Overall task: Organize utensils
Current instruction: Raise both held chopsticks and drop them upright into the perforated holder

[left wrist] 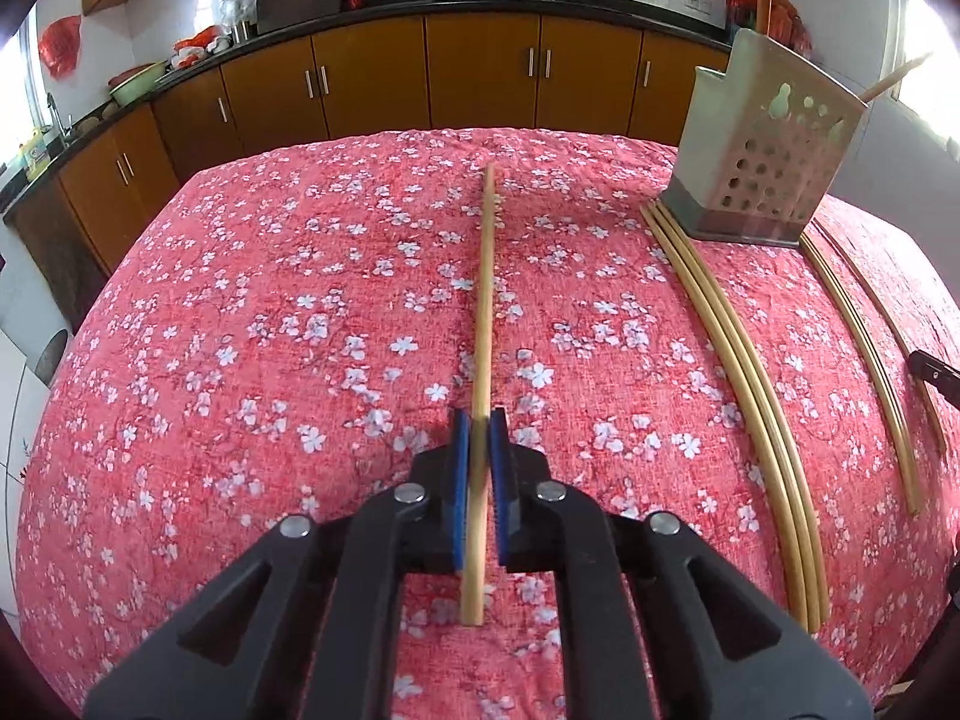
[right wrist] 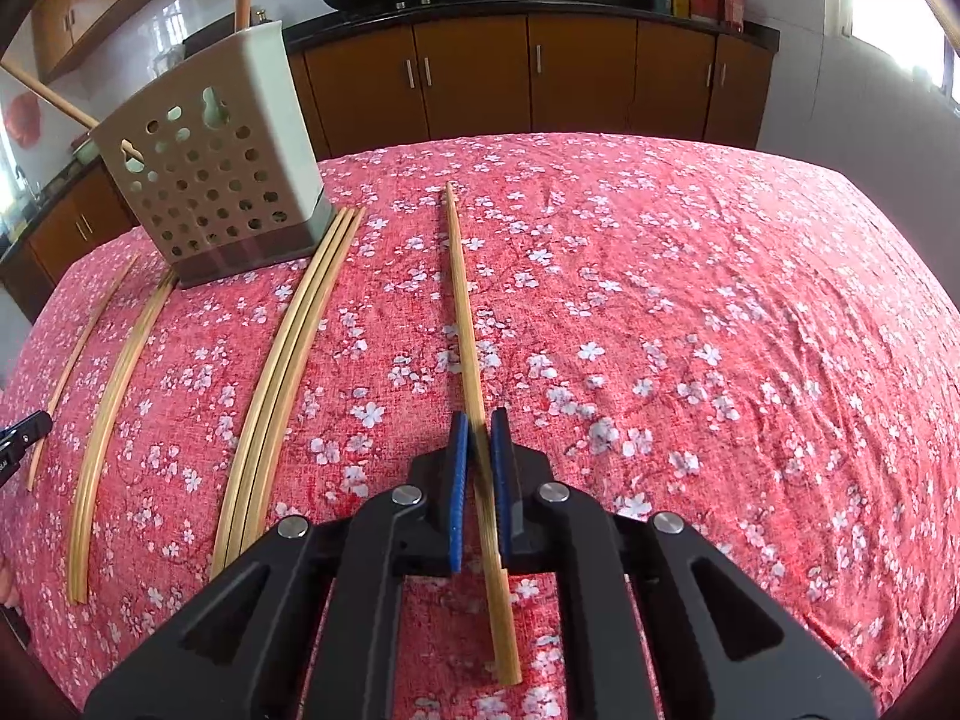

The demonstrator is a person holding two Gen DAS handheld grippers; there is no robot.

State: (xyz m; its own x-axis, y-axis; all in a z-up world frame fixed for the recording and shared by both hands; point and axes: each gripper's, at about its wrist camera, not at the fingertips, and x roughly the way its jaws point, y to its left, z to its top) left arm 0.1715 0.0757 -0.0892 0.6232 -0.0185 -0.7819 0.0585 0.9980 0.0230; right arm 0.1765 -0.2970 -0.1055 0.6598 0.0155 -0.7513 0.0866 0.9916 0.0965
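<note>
Both grippers straddle one chopstick each on the red floral cloth.

The left gripper [left wrist: 479,426] sits with its blue pads closed to a narrow gap around a single chopstick [left wrist: 485,324] pointing toward 12 o'clock; firm contact cannot be confirmed. The perforated holder [left wrist: 762,174] stands at 2 o'clock, presumably the destination. The right gripper [right wrist: 480,429] likewise brackets its chopstick [right wrist: 465,324]; three loose chopsticks [right wrist: 282,372] lie at 10 o'clock. No readable writing appears.

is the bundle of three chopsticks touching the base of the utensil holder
Touching. In the right wrist view the far ends of the three chopsticks run up against the dark base of the utensil holder, with no gap showing.
</note>
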